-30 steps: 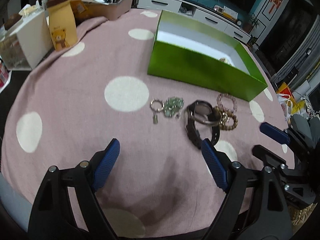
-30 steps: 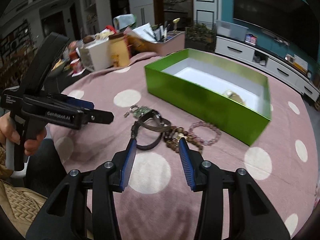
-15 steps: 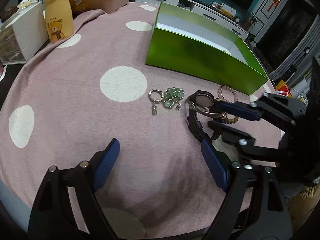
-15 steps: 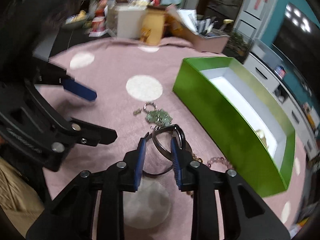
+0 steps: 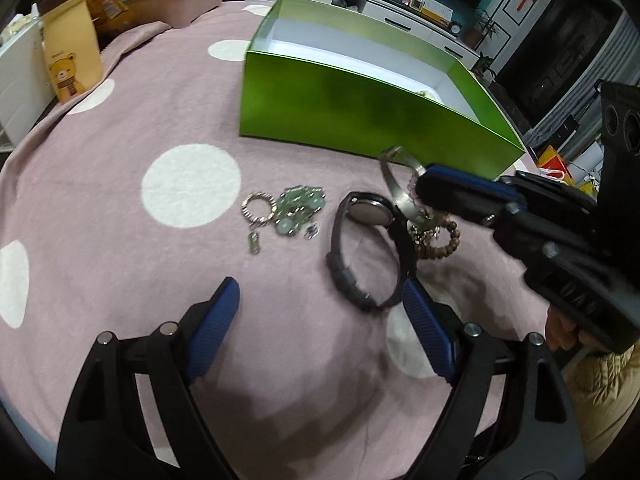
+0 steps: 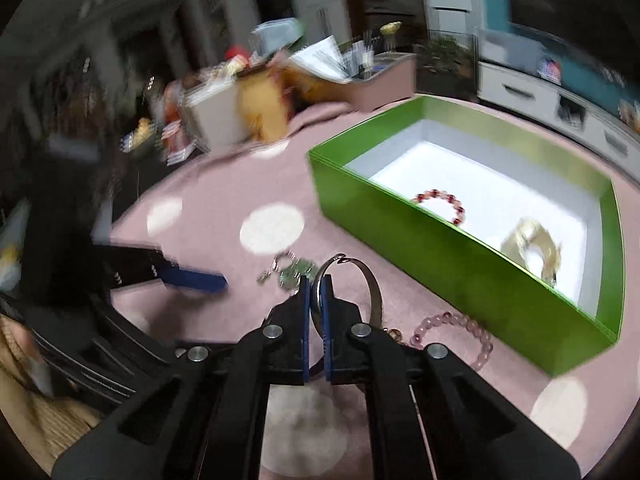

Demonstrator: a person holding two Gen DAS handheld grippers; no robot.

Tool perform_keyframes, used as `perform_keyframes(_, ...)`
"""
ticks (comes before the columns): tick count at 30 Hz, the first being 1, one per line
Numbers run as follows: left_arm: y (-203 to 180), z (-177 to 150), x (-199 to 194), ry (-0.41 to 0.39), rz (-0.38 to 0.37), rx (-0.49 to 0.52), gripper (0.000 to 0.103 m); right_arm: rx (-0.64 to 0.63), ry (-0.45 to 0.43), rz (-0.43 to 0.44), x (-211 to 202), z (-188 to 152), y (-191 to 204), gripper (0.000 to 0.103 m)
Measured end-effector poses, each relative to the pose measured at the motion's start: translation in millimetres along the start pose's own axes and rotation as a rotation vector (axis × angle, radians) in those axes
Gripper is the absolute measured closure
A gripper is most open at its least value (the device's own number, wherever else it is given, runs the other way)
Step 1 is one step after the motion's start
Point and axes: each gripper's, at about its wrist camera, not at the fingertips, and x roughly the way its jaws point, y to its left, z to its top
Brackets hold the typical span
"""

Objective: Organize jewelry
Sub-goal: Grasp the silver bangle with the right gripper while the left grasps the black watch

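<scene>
Two pieces lie in the box (image 6: 460, 288), the right gripper (image 6: 316, 300) clamps a bangle (image 6: 370, 280), the spread left gripper (image 5: 320, 312) waits, four remain.

Glossy green box (image 5: 360, 108), matt pink cloth (image 5: 120, 184), shiny metal bangle (image 6: 366, 280).

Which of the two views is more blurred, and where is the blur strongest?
Right wrist view: strong motion blur, worst on the clutter upper left; the green box and the silver bangle in the right gripper stay readable. Left wrist view: mostly sharp, fisheye bending at edges, slight blur on the right gripper.
</scene>
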Motion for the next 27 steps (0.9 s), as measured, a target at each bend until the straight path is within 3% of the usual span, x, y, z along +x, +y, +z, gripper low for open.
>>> perform_keyframes(2, -2.5, 4.5, 4.8, 0.0, 0.004, -0.003, 0.024, 0.052, -0.042, -0.001, -8.3, -2.5, -7.5, 0.098)
perform_keyframes(7, -9.3, 14.2, 18.8, 0.024, 0.017, 0.005, 0.06, 0.127, -0.123, 0.015, -31.7, -13.0, -16.2, 0.098)
perform_keyframes(9, -9.9, 17.4, 21.4, 0.024, 0.026, 0.011, 0.064, 0.143, -0.144, 0.017, -39.5, -15.8, -19.0, 0.098)
perform_keyframes(13, -12.4, 21.5, 26.8, 0.031, 0.046, 0.022, 0.091, 0.176, -0.183, 0.026, -56.1, -22.5, -24.0, 0.098)
perform_keyframes(18, -11.4, 19.3, 24.3, 0.017, 0.049, 0.021, 0.097, 0.215, -0.22, 0.028, -70.8, -32.0, -28.2, 0.098)
perform_keyframes(27, -14.5, 19.7, -8.5, -0.06, 0.067, 0.032, 0.097, 0.254, -0.258, -0.004, -92.6, -40.6, -29.7, 0.098)
